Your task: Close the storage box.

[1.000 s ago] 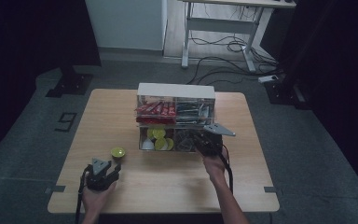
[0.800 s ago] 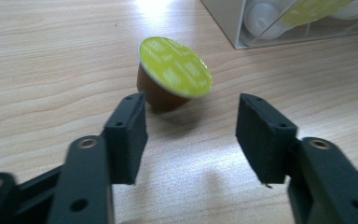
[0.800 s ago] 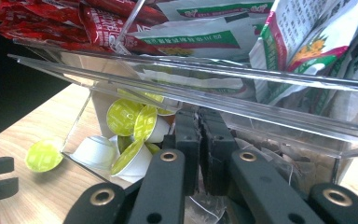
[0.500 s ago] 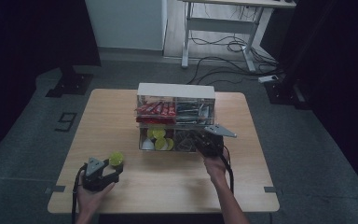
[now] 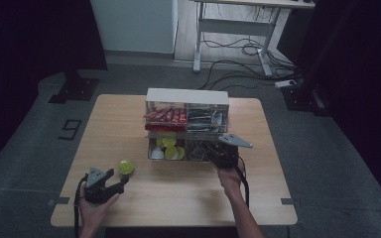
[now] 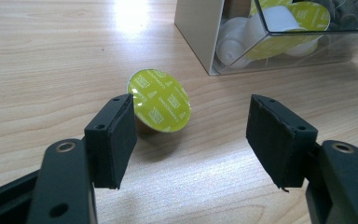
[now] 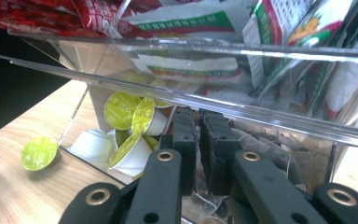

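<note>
A yellow-green lidded coffee capsule [image 5: 125, 166] lies on its side on the wooden table [image 5: 178, 198], left of the clear organiser box [image 5: 187, 124]. My left gripper [image 5: 116, 182] is open just behind it. In the left gripper view the capsule [image 6: 158, 100] rests ahead of the open left gripper [image 6: 191, 135], close to the left-hand jaw. My right gripper [image 5: 223, 156] is at the front of the organiser's lower drawer [image 5: 188, 151]. In the right gripper view the right gripper [image 7: 198, 140] is pinched on the drawer's clear front [image 7: 261, 154].
The drawer holds more capsules [image 7: 130, 116] on its left and tea bags [image 7: 279, 154] on its right. The upper tier carries red packets [image 5: 163, 116] and green-and-white sachets [image 7: 186, 23]. Bare tabletop lies along the front edge between the hands.
The capsule has shifted slightly toward the table's front and the left gripper has slid a little left. The right gripper has stayed at the drawer.
</note>
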Motion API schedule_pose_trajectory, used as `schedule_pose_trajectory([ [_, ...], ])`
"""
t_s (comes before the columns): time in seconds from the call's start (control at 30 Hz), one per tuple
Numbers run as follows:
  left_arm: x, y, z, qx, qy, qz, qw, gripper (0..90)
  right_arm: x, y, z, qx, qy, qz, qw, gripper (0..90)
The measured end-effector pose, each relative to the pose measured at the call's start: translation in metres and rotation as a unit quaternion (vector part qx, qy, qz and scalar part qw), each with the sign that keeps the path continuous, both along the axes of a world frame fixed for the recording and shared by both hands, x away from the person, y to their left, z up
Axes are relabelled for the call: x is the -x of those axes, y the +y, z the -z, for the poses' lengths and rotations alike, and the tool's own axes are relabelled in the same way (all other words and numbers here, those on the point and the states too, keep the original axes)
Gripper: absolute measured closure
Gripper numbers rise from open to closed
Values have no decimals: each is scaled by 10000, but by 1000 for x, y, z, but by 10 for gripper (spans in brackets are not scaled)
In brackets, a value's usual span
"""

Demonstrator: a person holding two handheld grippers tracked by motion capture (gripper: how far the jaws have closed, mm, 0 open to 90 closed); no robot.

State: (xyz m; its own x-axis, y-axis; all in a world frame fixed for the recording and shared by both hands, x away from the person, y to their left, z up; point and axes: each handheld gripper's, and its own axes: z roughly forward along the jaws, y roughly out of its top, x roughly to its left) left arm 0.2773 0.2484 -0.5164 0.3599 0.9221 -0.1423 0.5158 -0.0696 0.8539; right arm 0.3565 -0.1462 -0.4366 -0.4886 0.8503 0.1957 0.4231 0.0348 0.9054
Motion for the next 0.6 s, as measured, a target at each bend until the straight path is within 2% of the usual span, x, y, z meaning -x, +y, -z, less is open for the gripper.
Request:
schedule_pose_trajectory([
  [0.6,1,-3,-2,4,-50,-77,10000,346,8,-3,17,-36,181,18,9998,820],
])
